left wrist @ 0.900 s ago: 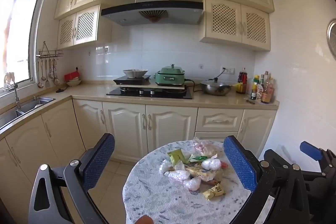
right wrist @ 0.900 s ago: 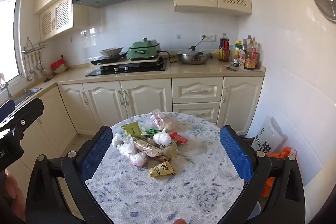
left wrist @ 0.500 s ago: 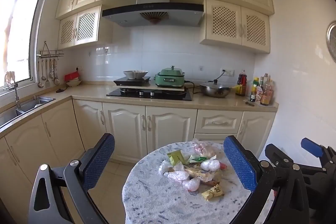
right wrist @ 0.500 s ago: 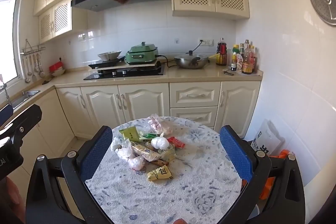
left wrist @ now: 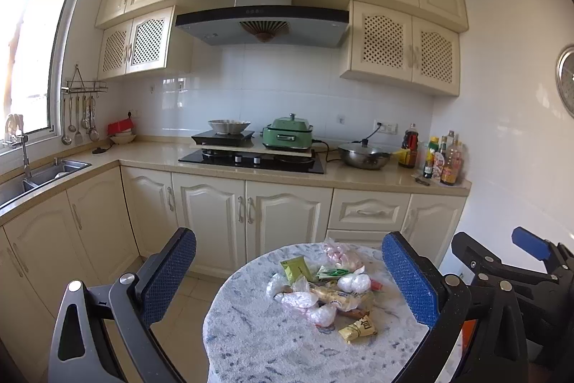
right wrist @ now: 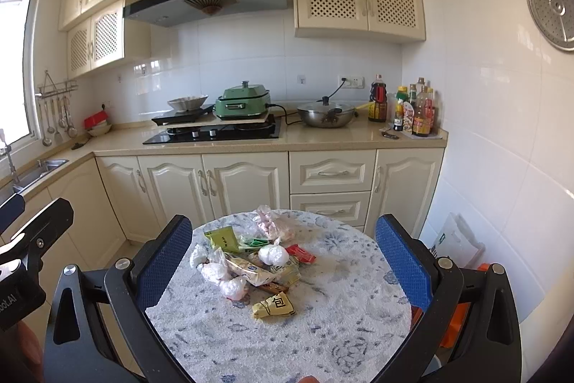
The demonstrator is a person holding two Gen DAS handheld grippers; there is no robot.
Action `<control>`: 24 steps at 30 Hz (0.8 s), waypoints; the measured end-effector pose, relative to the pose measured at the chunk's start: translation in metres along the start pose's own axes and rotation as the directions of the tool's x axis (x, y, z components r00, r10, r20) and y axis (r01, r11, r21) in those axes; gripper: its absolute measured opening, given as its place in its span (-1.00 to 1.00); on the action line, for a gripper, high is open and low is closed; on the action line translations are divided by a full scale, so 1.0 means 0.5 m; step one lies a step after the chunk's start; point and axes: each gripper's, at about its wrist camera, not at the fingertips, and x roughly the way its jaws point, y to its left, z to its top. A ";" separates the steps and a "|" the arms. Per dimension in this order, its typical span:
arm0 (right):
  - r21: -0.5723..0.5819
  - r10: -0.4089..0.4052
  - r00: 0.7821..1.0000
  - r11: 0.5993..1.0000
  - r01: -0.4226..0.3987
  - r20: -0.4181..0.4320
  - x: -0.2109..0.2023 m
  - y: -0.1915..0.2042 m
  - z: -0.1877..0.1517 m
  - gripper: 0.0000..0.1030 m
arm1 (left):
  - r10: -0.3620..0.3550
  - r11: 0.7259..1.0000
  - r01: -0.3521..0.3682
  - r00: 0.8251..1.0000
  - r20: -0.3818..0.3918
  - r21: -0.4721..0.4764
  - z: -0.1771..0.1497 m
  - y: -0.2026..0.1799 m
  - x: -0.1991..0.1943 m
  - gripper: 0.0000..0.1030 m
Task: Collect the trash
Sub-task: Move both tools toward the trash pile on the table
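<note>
item: trash heap (right wrist: 251, 264) of wrappers, crumpled white tissues and a yellow packet (right wrist: 273, 307), bunched mid-top on a round patterned table (right wrist: 323, 340), probably gathered for one sweep. left gripper (left wrist: 287, 279) and right gripper (right wrist: 281, 270): jaws at their widest, nothing held, both poised short of the pile, seemingly staged for a first pick.
</note>
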 end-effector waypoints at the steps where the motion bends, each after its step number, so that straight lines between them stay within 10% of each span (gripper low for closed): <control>1: 0.000 0.001 1.000 1.000 -0.001 0.000 0.001 0.000 -0.002 1.00 | -0.002 1.000 0.002 1.000 0.000 -0.001 0.000 0.001 0.001 0.99; 24: -0.001 0.022 0.991 1.000 -0.023 -0.133 0.156 -0.008 -0.048 1.00 | -0.010 1.000 0.012 0.991 -0.132 0.015 -0.031 0.003 0.164 0.99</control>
